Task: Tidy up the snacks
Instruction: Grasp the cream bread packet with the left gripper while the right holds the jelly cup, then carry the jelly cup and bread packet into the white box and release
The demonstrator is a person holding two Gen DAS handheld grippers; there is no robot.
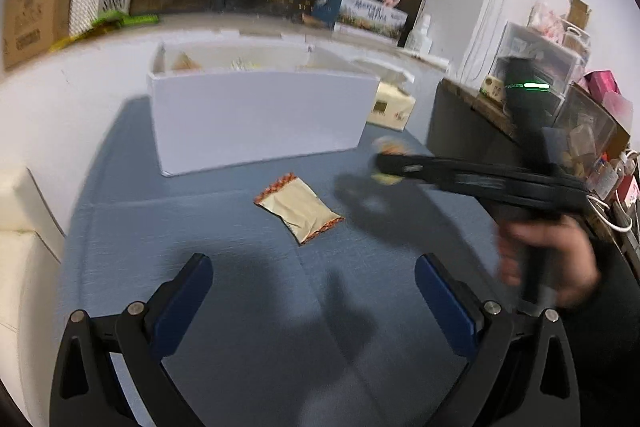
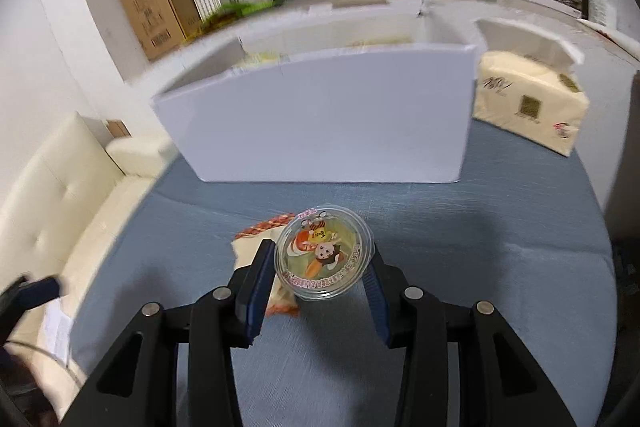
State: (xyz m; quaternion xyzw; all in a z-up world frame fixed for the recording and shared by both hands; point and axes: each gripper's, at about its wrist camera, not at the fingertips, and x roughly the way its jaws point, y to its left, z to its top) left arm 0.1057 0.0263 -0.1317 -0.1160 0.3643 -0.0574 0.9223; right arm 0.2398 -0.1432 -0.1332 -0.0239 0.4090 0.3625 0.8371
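2 grippers over a blue cloth. The right gripper (image 2: 322,263) clamps a clear jelly cup (image 2: 323,254) at lower centre of its view, above the cloth. The left gripper (image 1: 314,285) is spread wide and holds nothing — a tan snack packet (image 1: 299,209) lies mid-frame on the cloth (image 1: 248,307), just ahead of its fingers. A white box (image 2: 320,123) stands behind — a tissue pack (image 2: 528,103) at upper right.

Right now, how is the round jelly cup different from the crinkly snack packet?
The jelly cup is round, with a clear lid and a cartoon picture; the snack packet is a flat rectangle, tan with orange zigzag ends. The right tool holds the jelly cup up off the cloth, while the snack packet lies loose on the blue cloth, with nothing touching it. Both are snacks in front of the white box.
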